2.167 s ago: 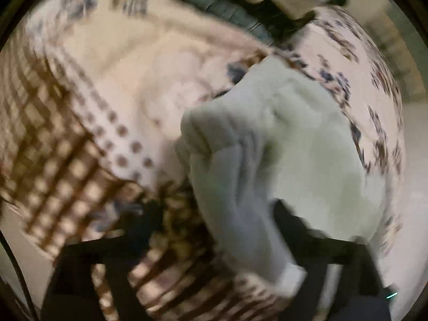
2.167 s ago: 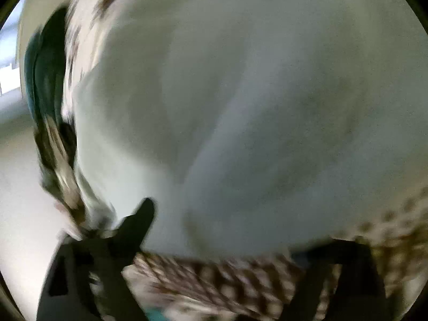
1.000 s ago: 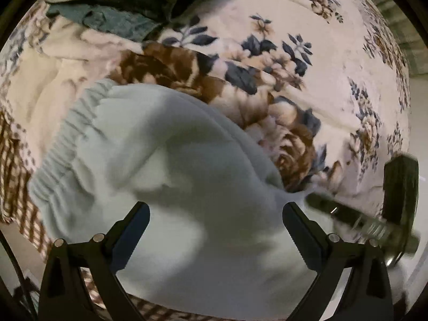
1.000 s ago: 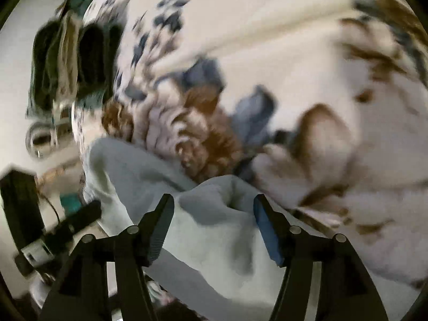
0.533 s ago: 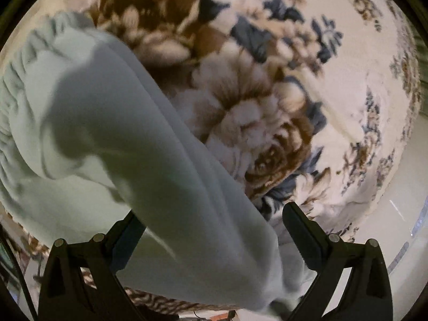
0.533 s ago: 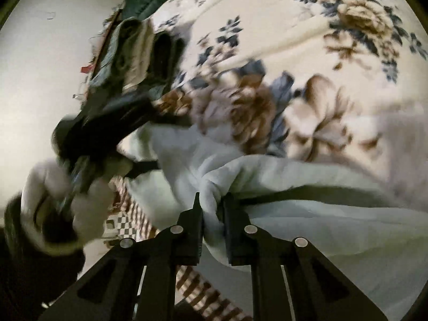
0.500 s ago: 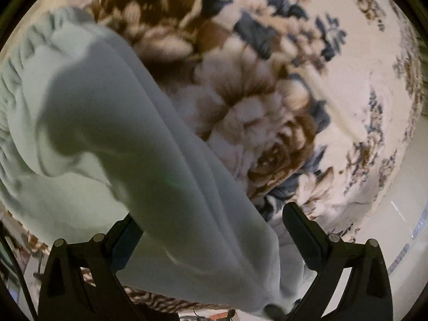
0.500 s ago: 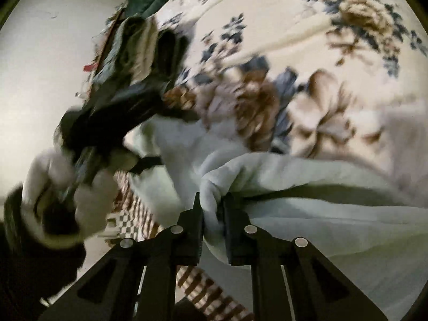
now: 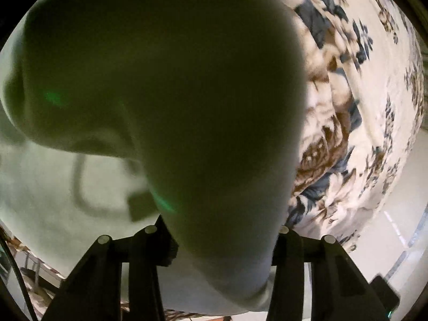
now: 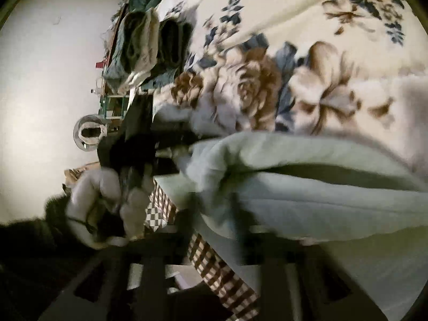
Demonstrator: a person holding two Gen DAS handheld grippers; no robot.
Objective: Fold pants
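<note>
The pale mint-green pants point(image 9: 187, 107) fill most of the left wrist view, bulging close to the lens in shadow. My left gripper point(image 9: 216, 240) has a thick fold of the pants between its fingers; the fingertips are hidden by the cloth. In the right wrist view the pants point(image 10: 307, 182) lie bunched across the flowered blanket point(image 10: 267, 80). My right gripper point(image 10: 227, 208) is shut on a fold of the pants, blurred. The left gripper point(image 10: 165, 144) also shows there, held by a white-gloved hand point(image 10: 107, 200).
The blanket point(image 9: 361, 107) with brown and blue flowers covers the bed. A brown checked cloth point(image 10: 214, 262) hangs at the bed's edge. Folded dark and beige clothes point(image 10: 149, 42) are stacked at the far end. Pale floor point(image 9: 396, 227) lies beyond the blanket's edge.
My left gripper has closed in on the pants, which now bulge up against its lens. My right gripper stays shut on its fold and has shifted slightly.
</note>
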